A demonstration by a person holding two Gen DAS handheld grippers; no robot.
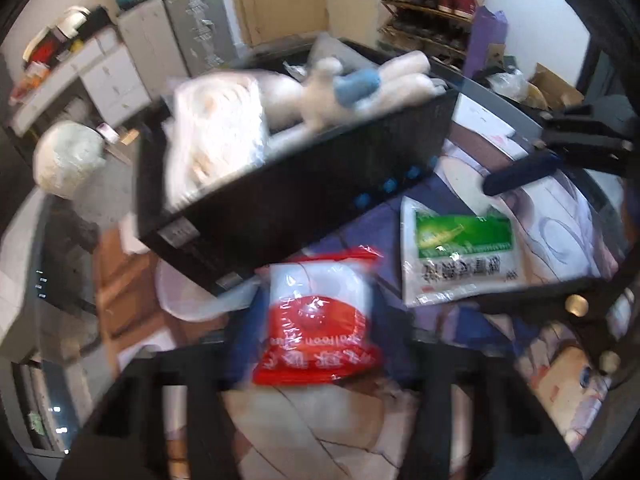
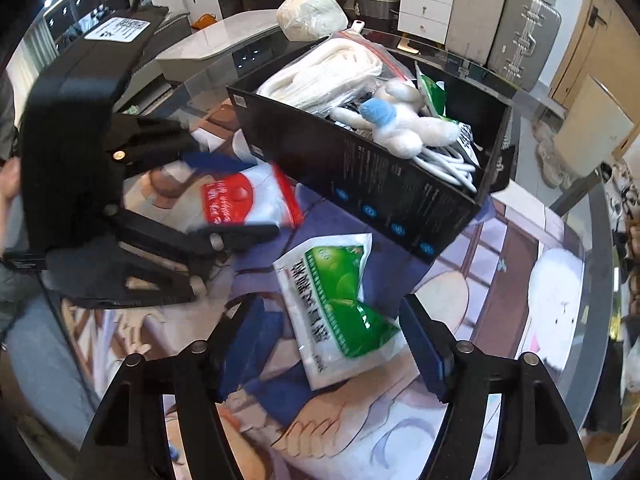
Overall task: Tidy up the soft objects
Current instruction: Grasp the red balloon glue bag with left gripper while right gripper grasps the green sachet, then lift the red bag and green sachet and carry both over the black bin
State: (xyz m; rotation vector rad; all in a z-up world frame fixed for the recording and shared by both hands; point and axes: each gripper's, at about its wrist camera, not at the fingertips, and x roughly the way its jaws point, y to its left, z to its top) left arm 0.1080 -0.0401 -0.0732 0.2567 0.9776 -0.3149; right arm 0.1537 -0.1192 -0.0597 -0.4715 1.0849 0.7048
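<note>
Two packets lie on the printed mat beside the black box (image 2: 372, 184)
The red packet (image 2: 244, 202) sits just left of the box, gripped by the left gripper (image 2: 244, 200); the green packet (image 2: 340, 308) lies in front of the box between the right gripper's (image 2: 332, 344) spread, untouching fingers; a plush toy (image 2: 400, 126) lies inside the box
</note>
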